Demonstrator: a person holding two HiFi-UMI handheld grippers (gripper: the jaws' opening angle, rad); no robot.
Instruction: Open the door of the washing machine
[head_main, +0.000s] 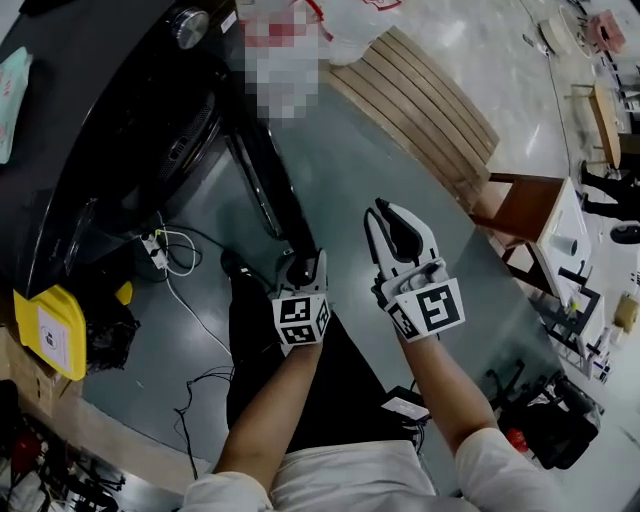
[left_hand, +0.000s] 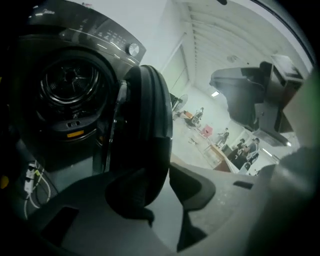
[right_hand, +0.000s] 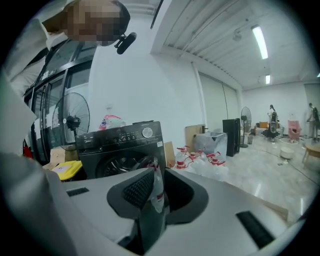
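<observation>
A: At far left on the floor, head view: black washing machine (head_main: 120, 120), front-loader. Door status?

B: Door (head_main: 268, 185) open, swung out from the drum toward the near side. It shows edge-on as a dark strip running down to the left gripper (head_main: 303, 262). In the left gripper view the drum mouth is uncovered at left, with the door's thick round rim just right of it.

A: Left claw?

B: Released. Jaws apart, pale floor visible in the gap. The door rim stands just beyond the left-hand jaw and is not clamped between the pads. Whether it touches that jaw I cannot tell.

A: Right gripper (head_main: 388, 215)?

B: Right of the left one and a little farther out, over bare grey floor, apart from the door. Jaws a narrow gap apart, nothing between them. Its view looks across at the machine's front and control panel.

A: Surroundings?

B: Slatted wooden board (head_main: 420, 100) lies far right of the door. Yellow box (head_main: 50, 330) at near left, close to a white power strip (head_main: 155, 250) with cables. In the right gripper view, bottles with red caps (right_hand: 195, 157) stand right of the machine and a standing fan (right_hand: 70, 122) left of it.
</observation>
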